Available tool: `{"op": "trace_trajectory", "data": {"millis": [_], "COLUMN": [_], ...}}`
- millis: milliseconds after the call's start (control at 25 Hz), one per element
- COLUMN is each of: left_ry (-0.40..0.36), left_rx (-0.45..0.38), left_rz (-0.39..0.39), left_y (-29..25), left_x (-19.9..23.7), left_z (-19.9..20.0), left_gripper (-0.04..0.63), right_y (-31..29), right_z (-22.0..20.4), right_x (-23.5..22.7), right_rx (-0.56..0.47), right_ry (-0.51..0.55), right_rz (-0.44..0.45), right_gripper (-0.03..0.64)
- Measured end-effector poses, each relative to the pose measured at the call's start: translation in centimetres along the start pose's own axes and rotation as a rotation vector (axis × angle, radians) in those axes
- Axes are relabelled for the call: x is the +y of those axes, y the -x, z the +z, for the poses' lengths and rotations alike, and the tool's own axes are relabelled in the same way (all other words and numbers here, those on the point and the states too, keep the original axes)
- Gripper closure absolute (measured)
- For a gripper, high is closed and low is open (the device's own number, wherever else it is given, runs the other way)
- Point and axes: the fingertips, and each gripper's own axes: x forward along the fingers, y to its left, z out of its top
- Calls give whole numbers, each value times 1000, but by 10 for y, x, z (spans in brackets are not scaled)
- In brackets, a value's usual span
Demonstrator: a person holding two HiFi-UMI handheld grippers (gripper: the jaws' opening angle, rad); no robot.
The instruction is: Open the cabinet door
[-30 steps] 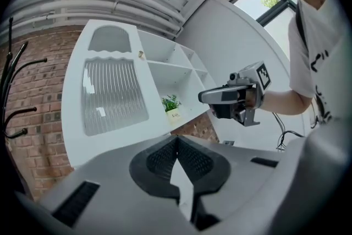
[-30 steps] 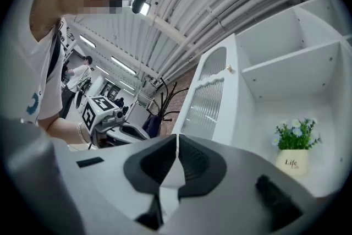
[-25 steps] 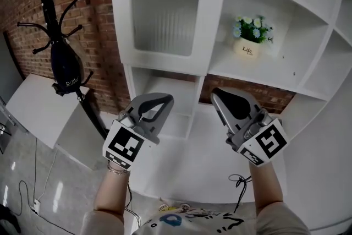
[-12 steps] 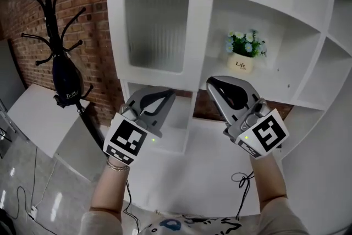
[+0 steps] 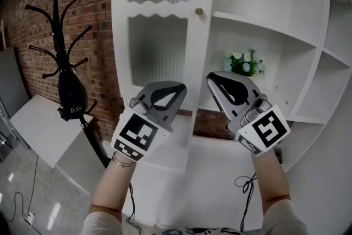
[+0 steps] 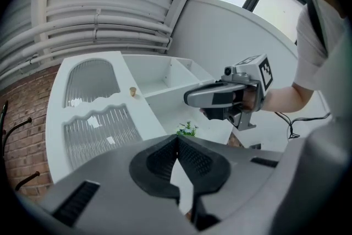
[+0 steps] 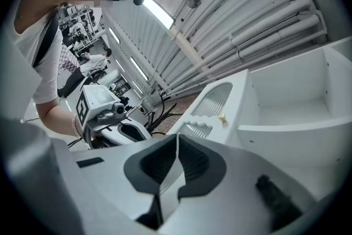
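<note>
Hanging at the upper left of the white shelf unit, the cabinet door has two ribbed glass panels and a small round brass-coloured knob at its right edge. Below it, clear of it, the left gripper and right gripper point upward side by side, jaws pressed together, empty.

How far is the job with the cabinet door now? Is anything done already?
Nothing looks done: the cabinet door is closed. In hand: the left gripper and right gripper, both shut and empty, hover short of the knob, touching nothing. Left: reach the knob, grip it, pull the door open.
</note>
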Motion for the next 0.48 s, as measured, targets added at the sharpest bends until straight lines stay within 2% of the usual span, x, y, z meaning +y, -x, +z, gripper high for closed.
{"op": "trace_trajectory", "data": {"millis": [200,360,480], "left_ry": [18,23,15], "left_rx": [-27,-78,-72], "left_rz": [10,28,52], "left_y": [-11,-18,-27], "left_x": [19,39,53], "left_z": [19,41,50], "left_gripper": [580,580,580], "right_y": [-9,-18,-24], "right_z": [18,29,35], "right_x": [-16,-32,-42], "right_rx": [-26,-45,-41], "right_ry": [15,-39,-45], "right_rz": [-7,-2,-3], "right_gripper": [588,588,588]}}
